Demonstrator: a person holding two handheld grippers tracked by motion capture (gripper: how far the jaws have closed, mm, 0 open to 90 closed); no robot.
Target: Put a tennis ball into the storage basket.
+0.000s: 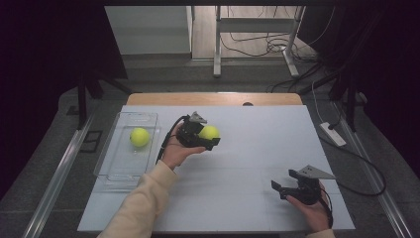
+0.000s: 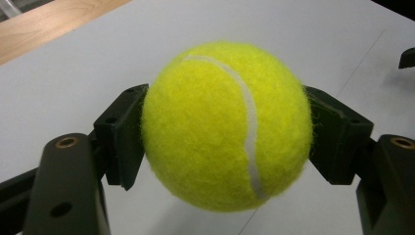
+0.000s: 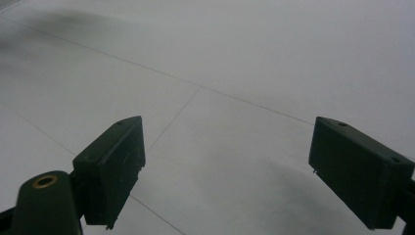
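Two tennis balls: one lies in the clear tray (image 1: 110, 171), well off to the left of your left tool (image 1: 202, 136), whose pads are clamped on the other ball (image 2: 227, 125), lifted off the white table (image 1: 247, 163); your right tool (image 1: 285, 182) hangs spread apart, holding nothing

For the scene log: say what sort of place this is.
Probably a lab recording station: a white table ringed by dark curtains, loose cables on the floor, and a hand-held left gripper holding a tennis ball.

room: dark | floor (image 1: 163, 74): grey | desk frame (image 1: 257, 29): behind | cables (image 1: 257, 47): on floor
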